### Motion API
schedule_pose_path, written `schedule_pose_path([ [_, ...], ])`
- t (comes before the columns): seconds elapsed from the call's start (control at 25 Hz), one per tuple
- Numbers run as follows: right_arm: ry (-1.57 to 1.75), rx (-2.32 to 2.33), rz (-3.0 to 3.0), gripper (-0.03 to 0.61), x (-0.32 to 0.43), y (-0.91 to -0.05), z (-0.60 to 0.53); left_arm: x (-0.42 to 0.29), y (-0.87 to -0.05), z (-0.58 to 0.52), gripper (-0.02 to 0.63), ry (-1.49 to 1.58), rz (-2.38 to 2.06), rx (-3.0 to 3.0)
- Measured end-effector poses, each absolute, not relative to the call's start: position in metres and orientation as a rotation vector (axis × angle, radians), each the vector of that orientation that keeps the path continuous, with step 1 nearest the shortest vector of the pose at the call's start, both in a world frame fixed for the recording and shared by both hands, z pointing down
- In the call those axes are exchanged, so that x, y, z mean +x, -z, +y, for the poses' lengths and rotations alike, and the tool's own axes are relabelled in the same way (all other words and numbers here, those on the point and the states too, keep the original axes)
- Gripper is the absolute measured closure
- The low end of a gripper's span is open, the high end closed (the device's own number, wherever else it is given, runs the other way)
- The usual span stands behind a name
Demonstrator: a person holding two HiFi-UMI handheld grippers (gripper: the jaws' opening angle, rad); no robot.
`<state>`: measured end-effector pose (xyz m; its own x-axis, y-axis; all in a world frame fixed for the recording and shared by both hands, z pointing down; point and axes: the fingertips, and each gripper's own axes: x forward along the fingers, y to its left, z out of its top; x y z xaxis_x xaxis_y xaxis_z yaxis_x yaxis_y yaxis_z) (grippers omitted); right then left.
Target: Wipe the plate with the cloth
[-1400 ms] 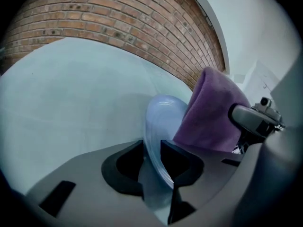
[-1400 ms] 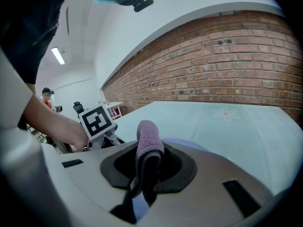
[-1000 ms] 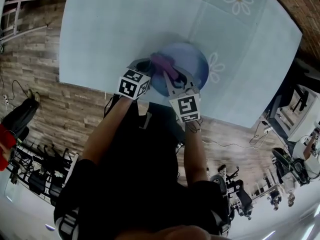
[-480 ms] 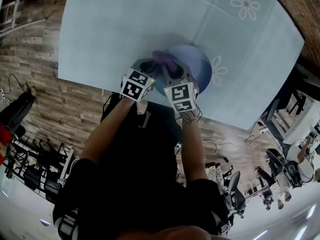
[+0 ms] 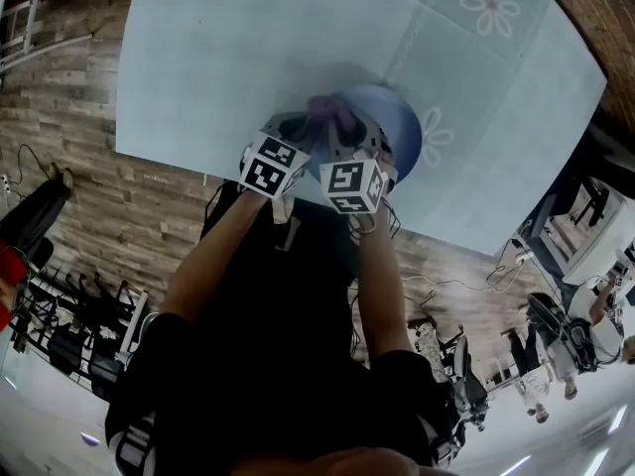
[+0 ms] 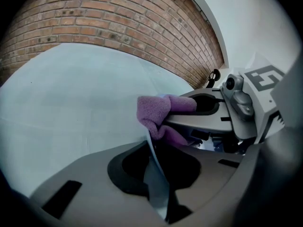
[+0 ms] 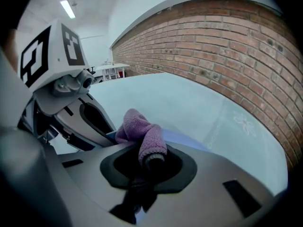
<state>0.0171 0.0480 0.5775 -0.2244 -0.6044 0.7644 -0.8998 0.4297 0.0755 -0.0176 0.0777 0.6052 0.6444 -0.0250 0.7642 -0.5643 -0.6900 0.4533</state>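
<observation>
From the head view, my left gripper and my right gripper meet at the near rim of the blue plate, which sits on the pale blue table. The purple cloth is bunched on the plate's near-left edge between the two grippers. Daisy prints mark the table covering beyond and beside the plate. The only markings I can read on my tools are the black-and-white block patterns on the left marker cube and the right marker cube, both on the near side of the plate (patterns, not words). In the left gripper view, my left jaws pinch the plate's thin rim, which runs edge-on up between them. Just past that rim the cloth is folded over the plate's edge, gripped by the right gripper coming in from the right, and a brick wall curves behind the table. In the right gripper view, my right jaws are closed on a fold of the cloth, which rises out of them and humps over the plate. A sliver of blue plate shows just behind the cloth, and the left gripper stands at the plate's left with its marker cube above it.
</observation>
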Motion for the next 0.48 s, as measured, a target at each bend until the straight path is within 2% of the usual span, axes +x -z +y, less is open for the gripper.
schedule_pose_path([
  [0.48, -0.452, 1.353, -1.847, 0.486, 0.051, -0.585, 0.027, -0.018, -0.607, 0.076, 0.543, -0.980, -0.463, 2.153],
])
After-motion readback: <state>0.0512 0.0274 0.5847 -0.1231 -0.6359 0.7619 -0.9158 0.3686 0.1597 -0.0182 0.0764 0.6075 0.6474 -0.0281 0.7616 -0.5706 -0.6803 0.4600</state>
